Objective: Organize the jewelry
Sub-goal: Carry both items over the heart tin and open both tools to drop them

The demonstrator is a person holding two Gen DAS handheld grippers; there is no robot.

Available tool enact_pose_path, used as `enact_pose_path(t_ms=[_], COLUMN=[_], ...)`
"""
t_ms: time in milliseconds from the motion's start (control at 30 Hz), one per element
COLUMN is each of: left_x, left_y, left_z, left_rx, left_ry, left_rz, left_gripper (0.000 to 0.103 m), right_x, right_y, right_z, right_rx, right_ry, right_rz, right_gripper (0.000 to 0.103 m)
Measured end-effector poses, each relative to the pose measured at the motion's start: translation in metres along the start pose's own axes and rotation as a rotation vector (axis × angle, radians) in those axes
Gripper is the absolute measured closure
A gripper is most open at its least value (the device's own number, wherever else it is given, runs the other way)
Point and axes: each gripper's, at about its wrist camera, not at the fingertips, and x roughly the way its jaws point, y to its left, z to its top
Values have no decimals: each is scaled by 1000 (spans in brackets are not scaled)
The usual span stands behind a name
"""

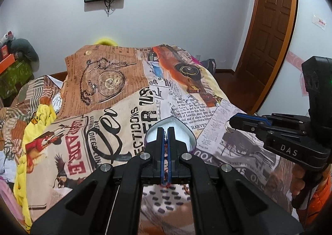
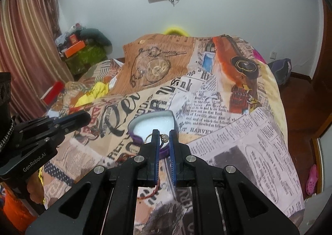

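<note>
R tool (image 1: pixel 232 125) "DAS" (L: "GenRobot.AI")

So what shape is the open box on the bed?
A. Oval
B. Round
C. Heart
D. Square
C: the box has two lobes and a point, with a white lining, lying on the bedspread just ahead of the right tongs.
</note>
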Motion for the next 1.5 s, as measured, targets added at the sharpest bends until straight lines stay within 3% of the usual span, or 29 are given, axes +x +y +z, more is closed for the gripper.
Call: enact_pose_path(t_ms=[467,933,1500], left_x=[51,107,102], left_y=[15,30,26], left_z=[22,15,14], left_rx=[-16,-71,-24], left_ry=[51,199,200], left_rz=[-30,-123,-78], left_gripper=[102,102,102], right_x=[50,97,105], right_y=[-1,4,12], right_z=[12,9,6], right_rx=[-43,-107,-161], right_ry=[66,193,215], right_rz=[-1,24,17], right_gripper=[95,95,95])
